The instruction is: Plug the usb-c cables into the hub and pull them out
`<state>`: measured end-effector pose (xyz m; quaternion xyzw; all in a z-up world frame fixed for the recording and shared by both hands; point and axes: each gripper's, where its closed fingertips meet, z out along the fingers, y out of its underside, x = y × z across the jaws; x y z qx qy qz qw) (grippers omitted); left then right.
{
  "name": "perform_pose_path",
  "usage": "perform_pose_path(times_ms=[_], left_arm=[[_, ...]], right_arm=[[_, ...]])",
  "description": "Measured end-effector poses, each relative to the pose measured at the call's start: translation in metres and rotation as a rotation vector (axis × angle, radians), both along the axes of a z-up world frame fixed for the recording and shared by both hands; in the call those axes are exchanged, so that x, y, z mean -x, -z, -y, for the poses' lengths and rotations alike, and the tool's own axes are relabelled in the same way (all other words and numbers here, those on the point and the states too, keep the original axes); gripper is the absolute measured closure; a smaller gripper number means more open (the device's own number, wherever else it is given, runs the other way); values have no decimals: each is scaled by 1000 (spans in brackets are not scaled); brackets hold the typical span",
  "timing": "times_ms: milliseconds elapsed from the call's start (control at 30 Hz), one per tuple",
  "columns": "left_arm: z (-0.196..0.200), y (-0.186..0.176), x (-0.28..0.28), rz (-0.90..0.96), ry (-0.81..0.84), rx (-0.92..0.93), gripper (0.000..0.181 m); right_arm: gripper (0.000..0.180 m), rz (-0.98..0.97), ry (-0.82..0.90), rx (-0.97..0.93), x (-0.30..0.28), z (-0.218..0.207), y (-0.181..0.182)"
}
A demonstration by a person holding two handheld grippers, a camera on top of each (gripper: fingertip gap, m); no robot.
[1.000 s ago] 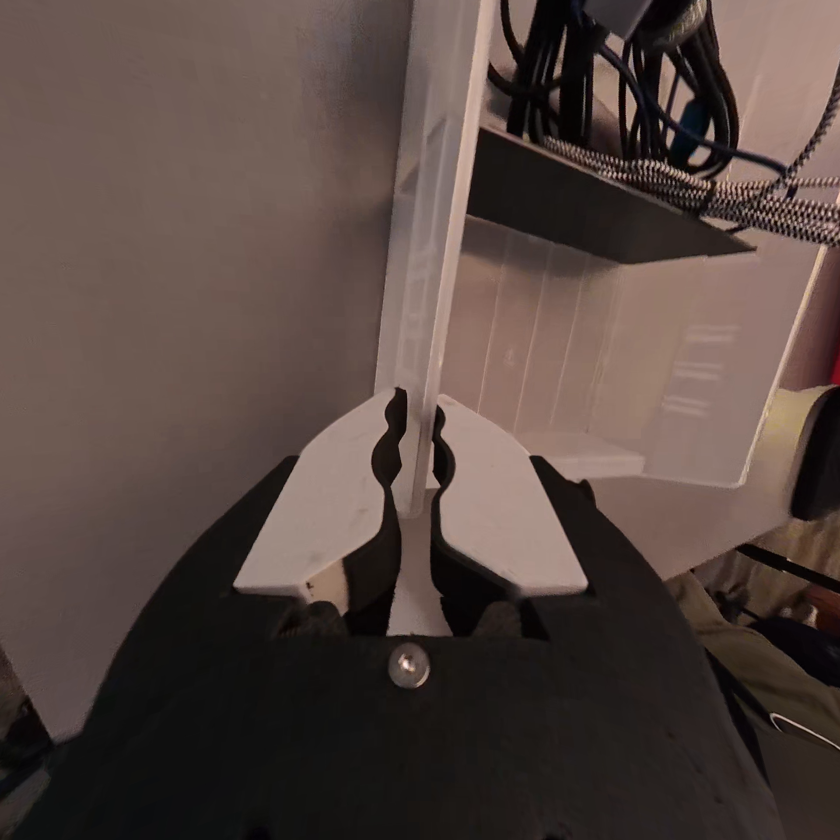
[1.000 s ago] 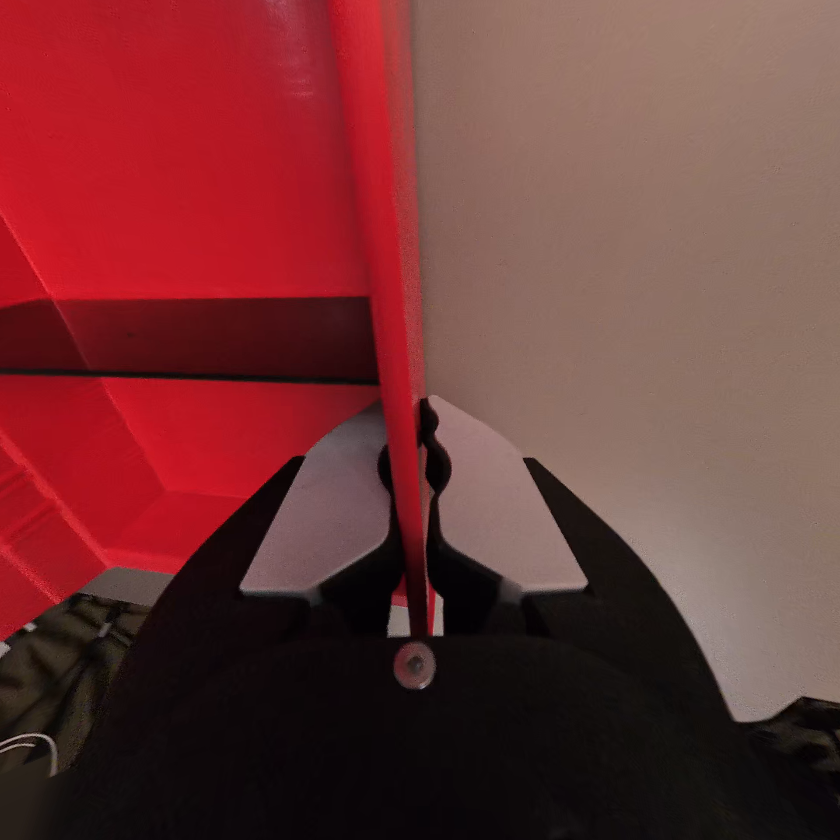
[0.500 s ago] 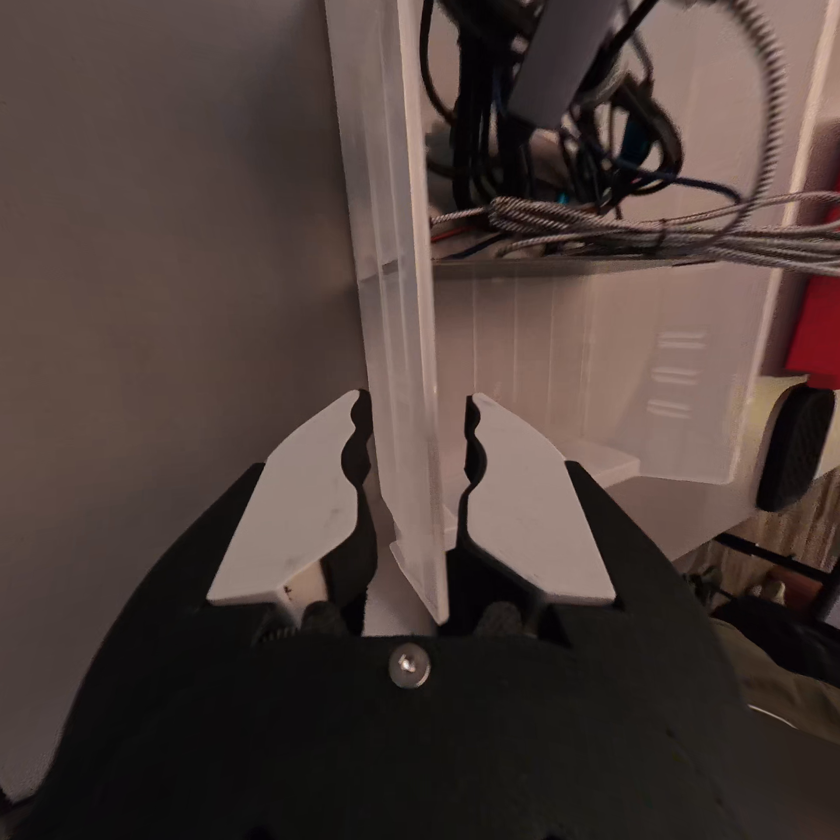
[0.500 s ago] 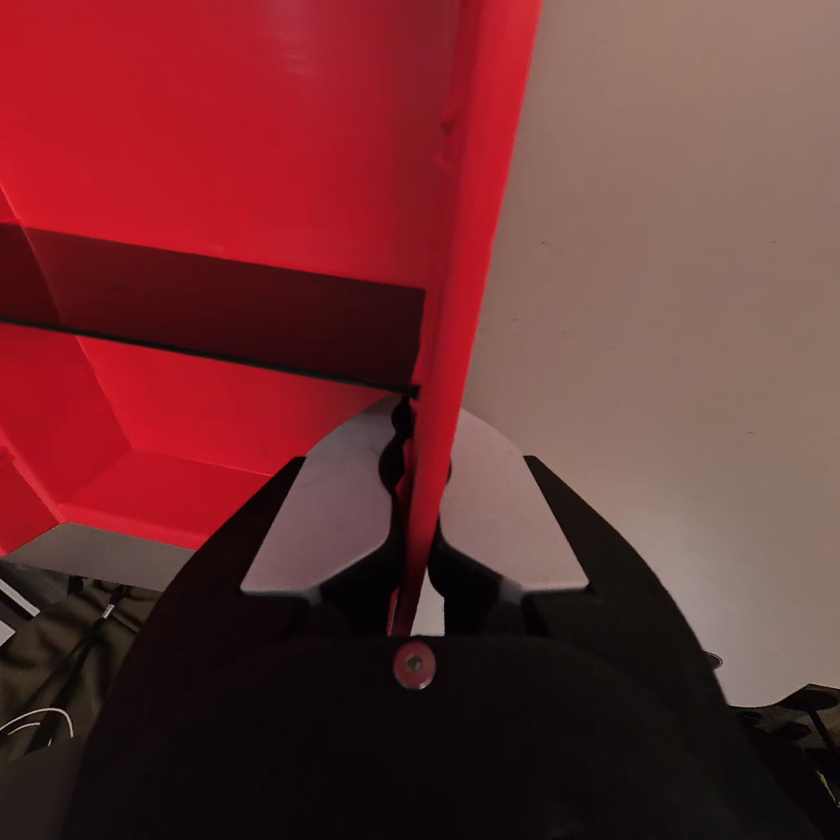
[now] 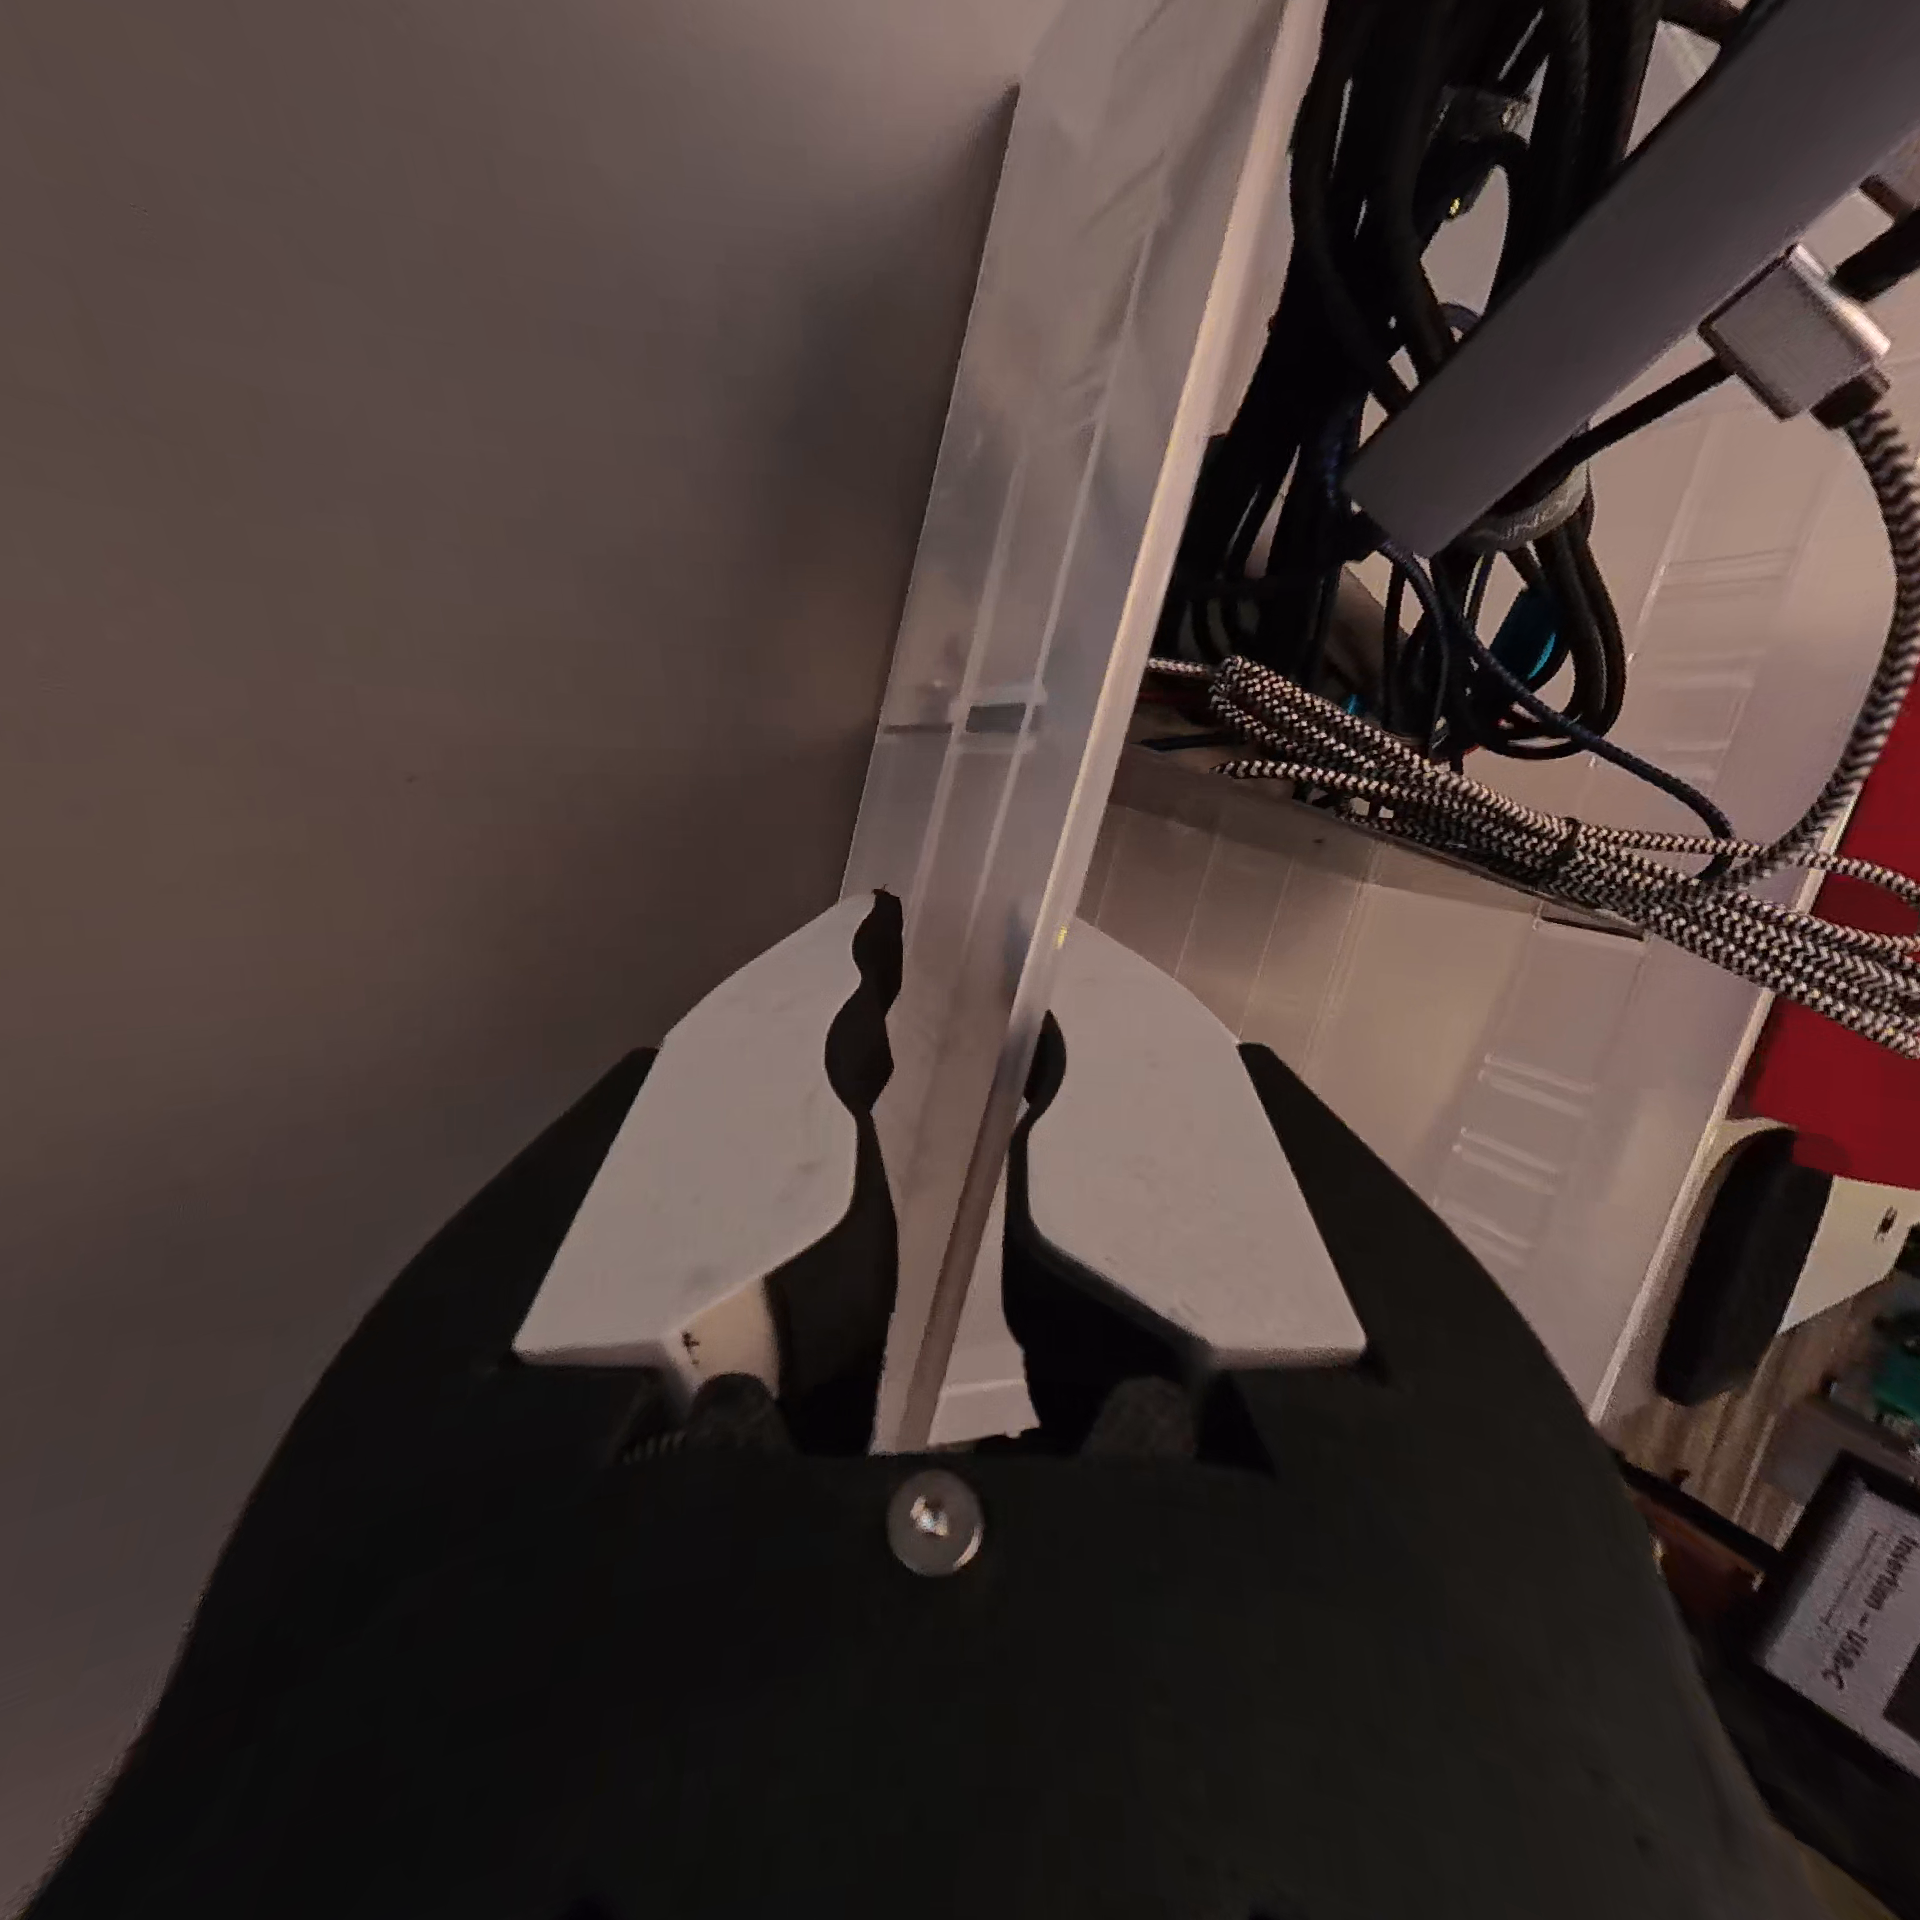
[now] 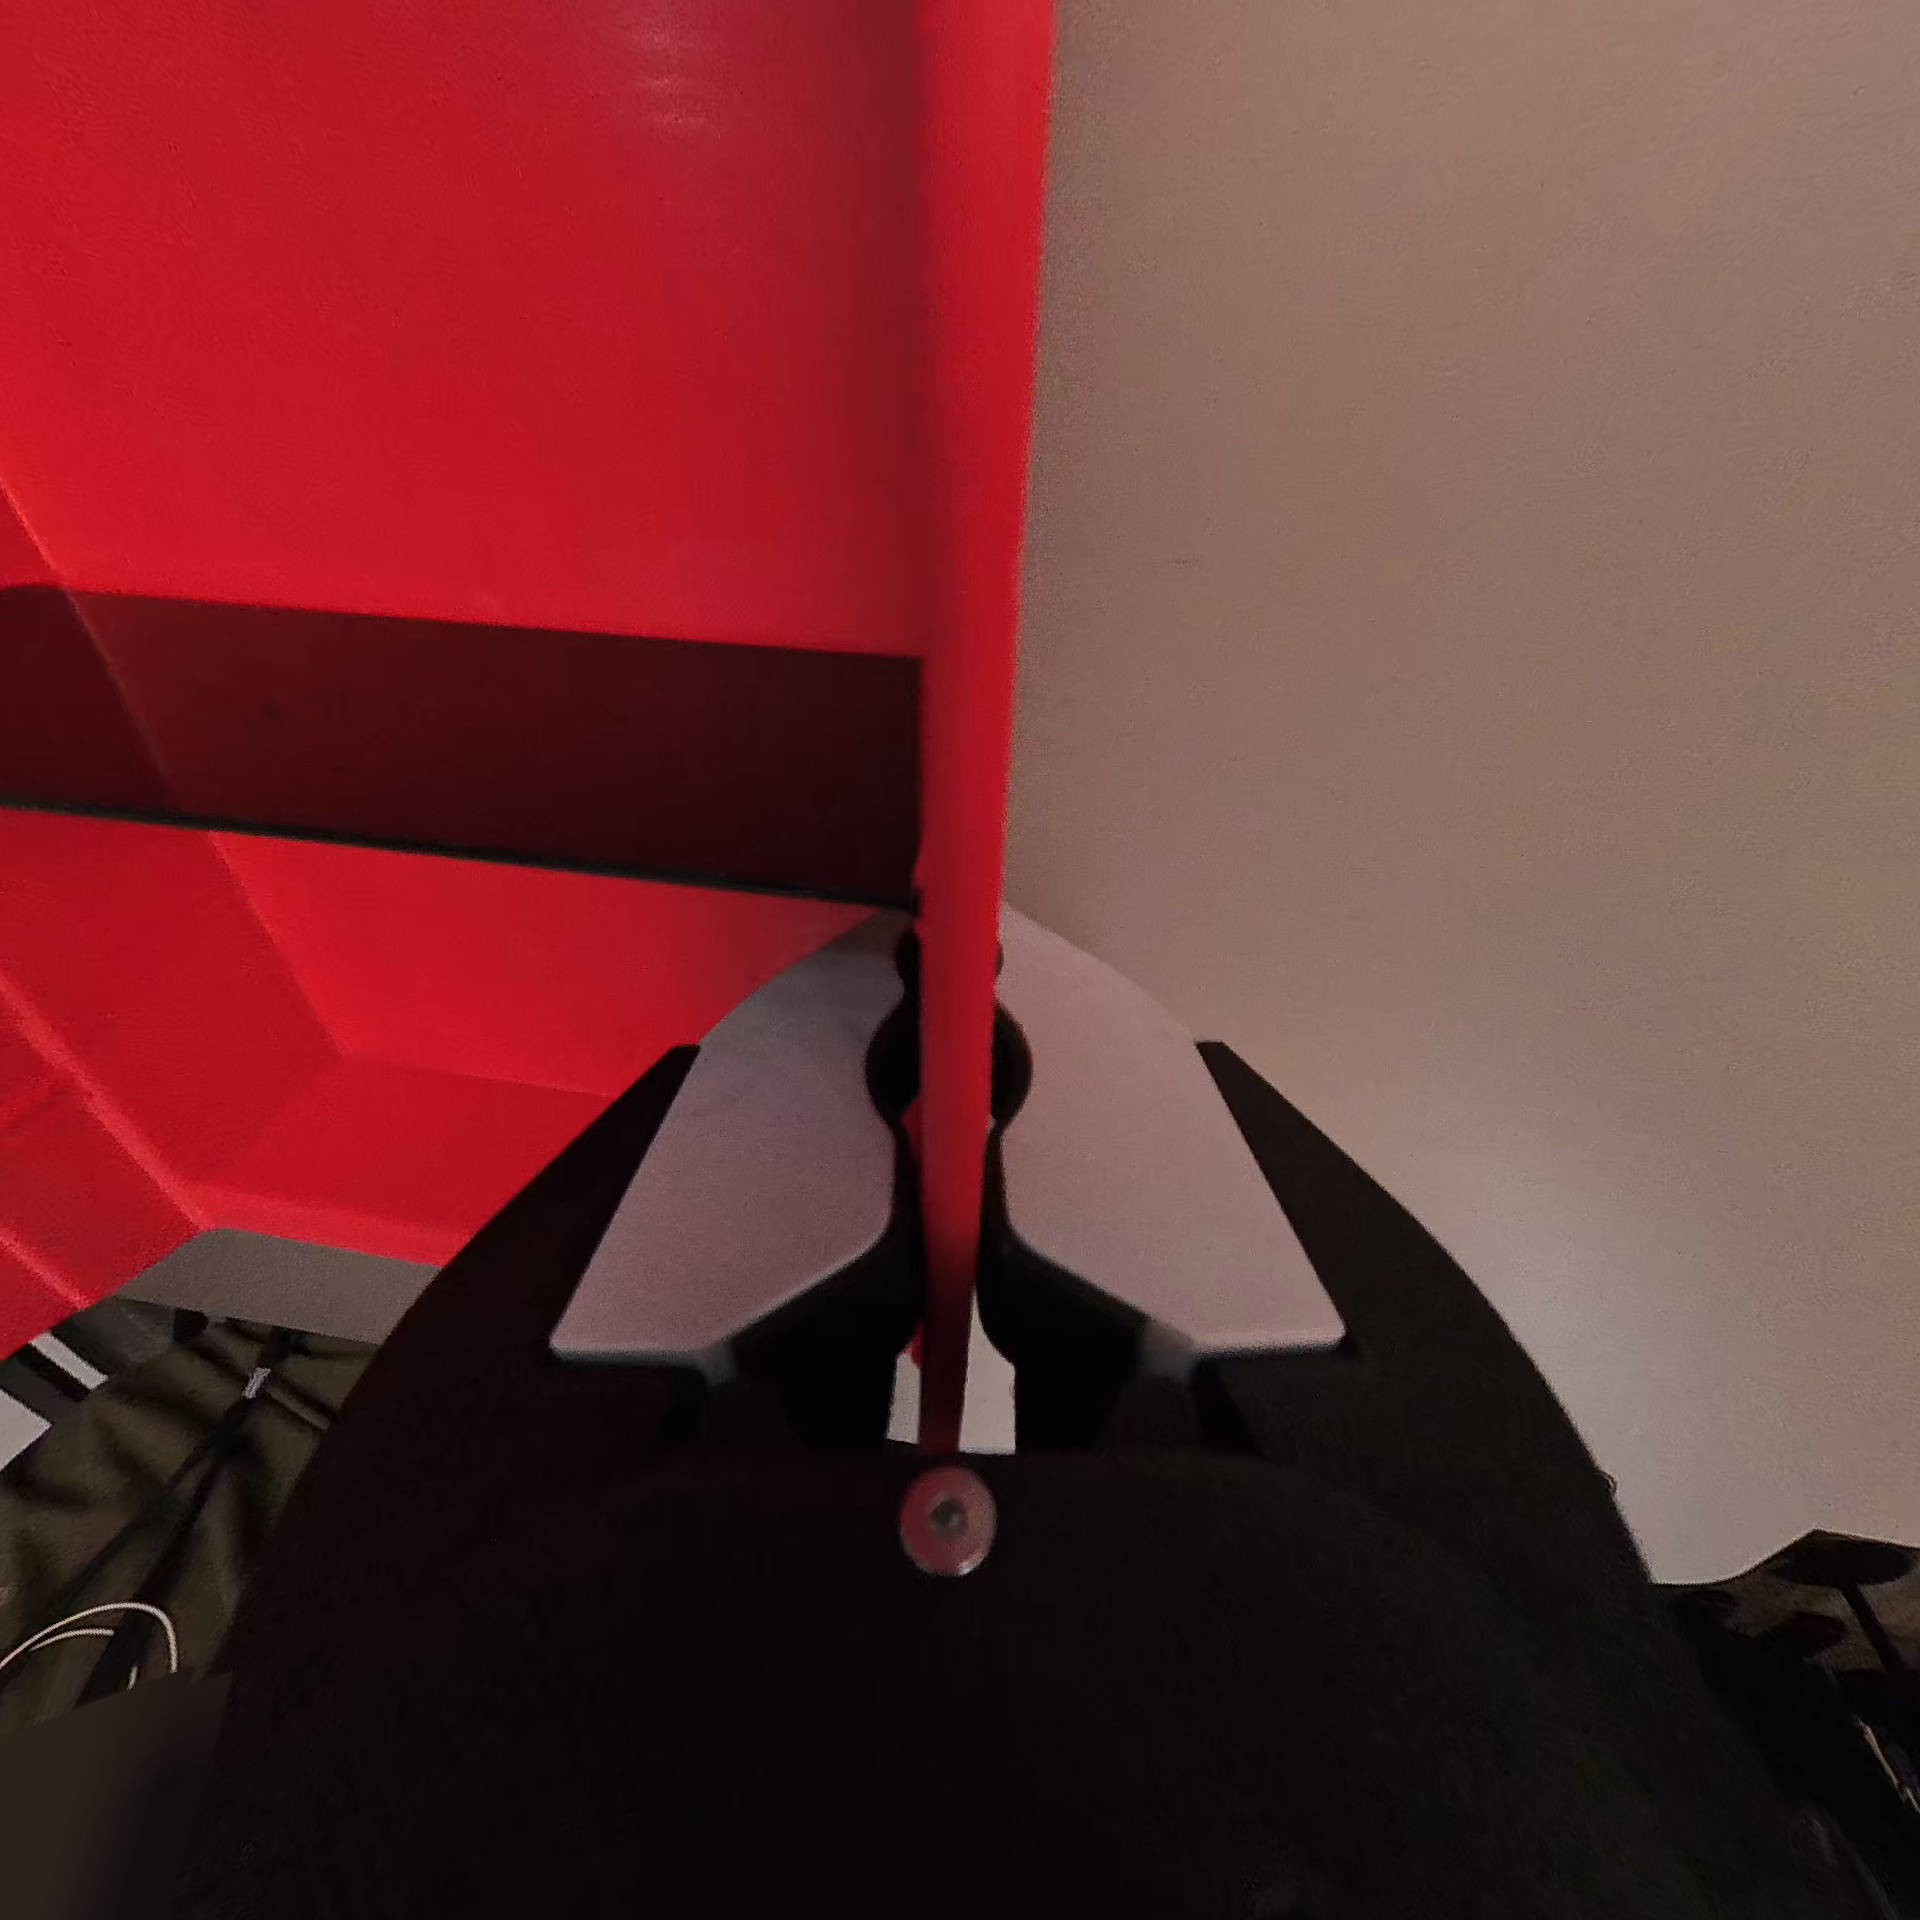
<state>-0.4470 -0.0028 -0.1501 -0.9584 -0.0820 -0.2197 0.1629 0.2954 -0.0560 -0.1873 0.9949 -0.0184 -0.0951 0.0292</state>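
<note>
The grey hub [image 5: 1621,270] sits at the far right of the left wrist view, inside a clear plastic bin [image 5: 1351,1039], with a silver usb-c plug [image 5: 1792,343] pushed into its side. A bunch of black-and-white braided cables [image 5: 1558,862] and a tangle of black cables [image 5: 1351,312] lie in the bin around it. The left gripper [image 5: 951,1049] is closed on the thin left wall [image 5: 1039,623] of that clear bin. Half a second ago its two white fingers stood apart around the wall, and now they squeeze it, so it has just grabbed the bin again. The bin also looks more tilted than before. The right gripper [image 6: 951,1049] is still pinched on the right wall [image 6: 977,520] of a red bin [image 6: 468,364], which looks empty in this view. That wall leaned half a second ago and now stands straighter. Beyond both bins is a plain pale surface [image 6: 1455,623]. It looks like both bins are only being held or moved, and no cable is being plugged in or pulled out yet.
</note>
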Motion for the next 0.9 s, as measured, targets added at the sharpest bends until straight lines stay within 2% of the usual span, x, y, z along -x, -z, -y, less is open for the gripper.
perform_pose_path(times_ms=[367, 500, 900], left_arm=[[6, -1, 32, 42, -167, -8, 159], [5, 0, 32, -23, -135, -9, 162], [9, -2, 18, 78, -94, -7, 155]], right_arm=[[174, 0, 88, -2, -33, 15, 1], [175, 18, 76, -4, -25, 12, 1], [175, 27, 33, 14, -15, 6, 1]])
